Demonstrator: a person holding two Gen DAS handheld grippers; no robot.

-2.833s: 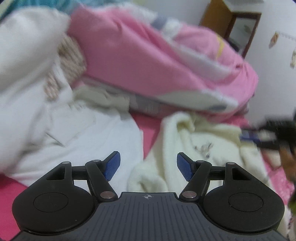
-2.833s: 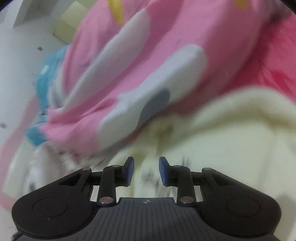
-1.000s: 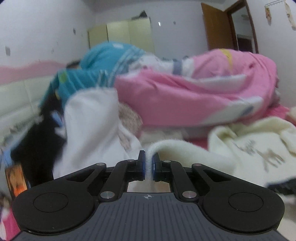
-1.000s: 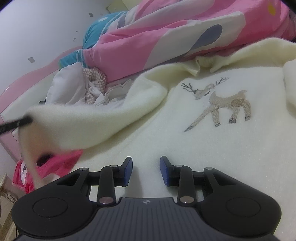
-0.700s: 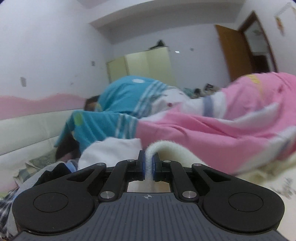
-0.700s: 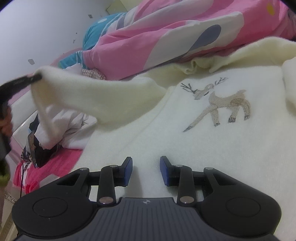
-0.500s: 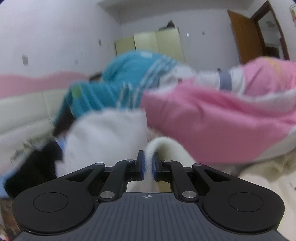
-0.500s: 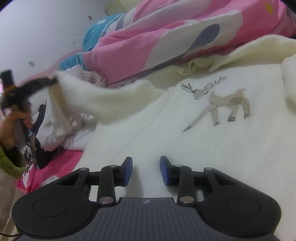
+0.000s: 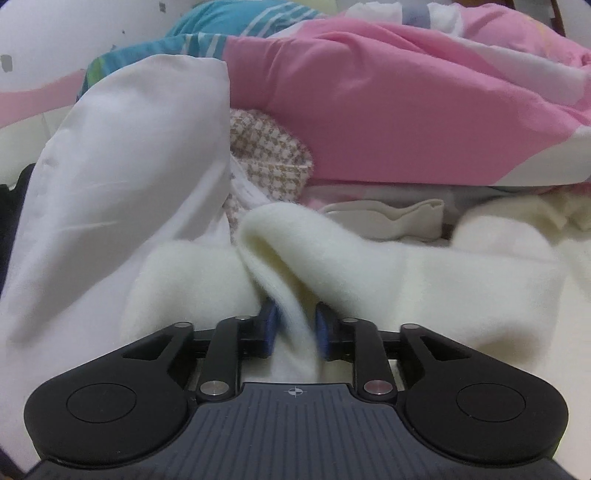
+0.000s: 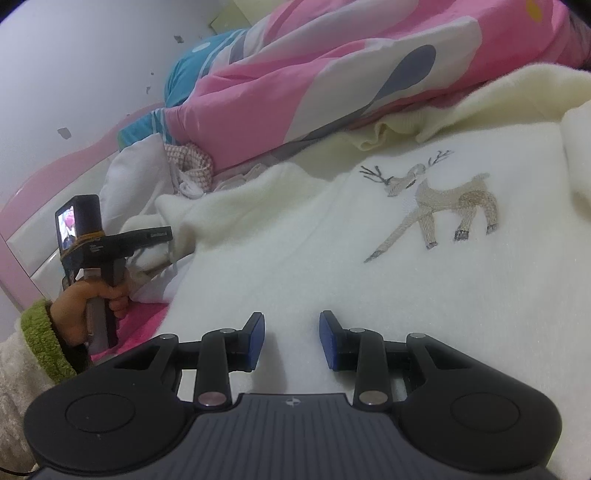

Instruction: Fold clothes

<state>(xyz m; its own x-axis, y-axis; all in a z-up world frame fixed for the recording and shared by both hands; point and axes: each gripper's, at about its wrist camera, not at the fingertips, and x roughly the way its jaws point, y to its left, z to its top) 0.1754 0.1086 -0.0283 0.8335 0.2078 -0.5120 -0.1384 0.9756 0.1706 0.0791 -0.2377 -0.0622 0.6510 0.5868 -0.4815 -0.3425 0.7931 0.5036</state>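
A cream fleece sweater (image 10: 369, 280) with an embroidered deer (image 10: 439, 206) lies spread flat on the bed. Its left sleeve (image 9: 332, 258) is stretched out sideways and lies low. The sleeve's end sits loosely between the blue pads (image 9: 271, 325) of my left gripper (image 9: 295, 326), whose jaws stand apart. In the right wrist view, a hand (image 10: 88, 302) holds the left gripper (image 10: 168, 236) at the sleeve's tip. My right gripper (image 10: 291, 338) hovers open over the sweater's lower body with nothing between its fingers.
A pink duvet (image 9: 406, 110) is heaped behind the sweater, with a blue striped blanket (image 9: 229, 18) further back. A white garment (image 9: 129, 166) and a checked cloth (image 9: 266, 155) are piled to the left. The pink headboard (image 10: 37, 192) and the wall bound the left side.
My left gripper has carried the sleeve outward and down to the bed, and its jaws have parted from their tight pinch. The right gripper has stayed still and open.
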